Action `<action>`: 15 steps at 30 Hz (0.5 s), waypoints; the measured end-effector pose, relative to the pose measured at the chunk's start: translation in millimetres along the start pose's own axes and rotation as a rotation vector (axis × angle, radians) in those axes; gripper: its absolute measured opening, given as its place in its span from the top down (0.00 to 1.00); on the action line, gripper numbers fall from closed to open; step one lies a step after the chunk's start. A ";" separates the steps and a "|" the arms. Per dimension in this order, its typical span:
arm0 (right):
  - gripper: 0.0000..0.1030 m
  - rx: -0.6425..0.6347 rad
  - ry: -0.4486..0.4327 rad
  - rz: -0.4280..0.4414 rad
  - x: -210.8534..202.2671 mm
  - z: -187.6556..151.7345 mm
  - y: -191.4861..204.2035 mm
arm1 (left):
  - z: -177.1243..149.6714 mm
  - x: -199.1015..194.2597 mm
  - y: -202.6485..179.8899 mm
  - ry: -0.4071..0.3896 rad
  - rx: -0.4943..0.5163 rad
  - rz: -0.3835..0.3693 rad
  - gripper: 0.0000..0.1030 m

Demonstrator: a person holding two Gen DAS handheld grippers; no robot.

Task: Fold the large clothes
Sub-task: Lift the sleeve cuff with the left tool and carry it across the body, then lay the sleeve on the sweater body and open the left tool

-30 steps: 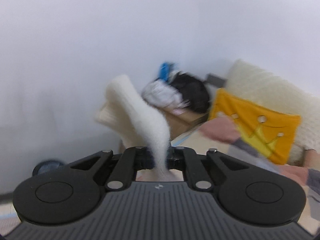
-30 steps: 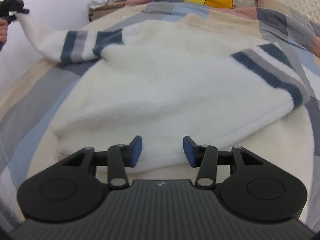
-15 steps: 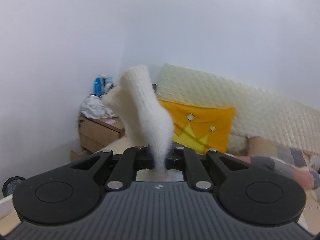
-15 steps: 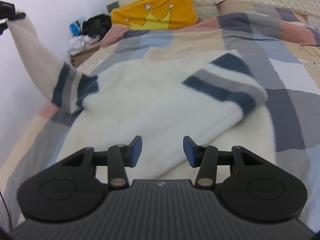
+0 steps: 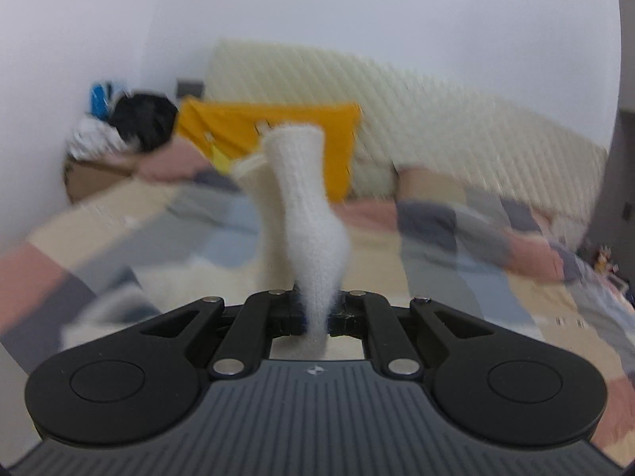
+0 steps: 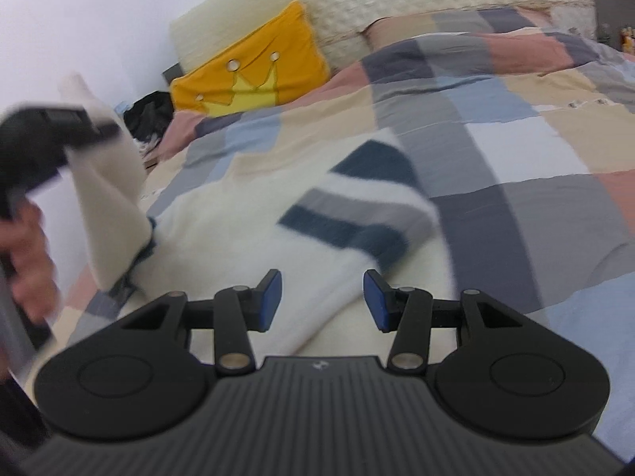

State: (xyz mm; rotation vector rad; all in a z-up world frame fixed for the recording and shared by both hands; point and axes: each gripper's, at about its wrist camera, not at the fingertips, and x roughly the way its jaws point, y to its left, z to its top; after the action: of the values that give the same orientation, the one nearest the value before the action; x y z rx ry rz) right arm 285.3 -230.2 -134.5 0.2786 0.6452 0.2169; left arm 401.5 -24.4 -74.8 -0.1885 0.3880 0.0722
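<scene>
The left gripper (image 5: 317, 319) has its fingers pinched tight on the white sleeve (image 5: 307, 206), lifted above the bed (image 6: 516, 150). The right gripper (image 6: 322, 297) hovers with fingers spread wide, holding nothing, over the striped sweater (image 6: 238, 230) lying near the bed's left edge.

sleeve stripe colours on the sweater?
Dark blue and grey bands on the cream sweater sleeve; clearest in the right wrist view.
</scene>
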 end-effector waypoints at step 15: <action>0.51 0.157 0.020 0.025 20.7 9.0 -49.3 | -125.6 97.8 -15.7 0.260 0.007 -0.081 0.91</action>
State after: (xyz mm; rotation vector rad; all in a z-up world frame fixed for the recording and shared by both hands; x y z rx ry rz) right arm 312.4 -272.4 -155.0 0.4363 0.6804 0.1931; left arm 447.1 -61.1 -223.7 -0.2069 0.6393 -0.0336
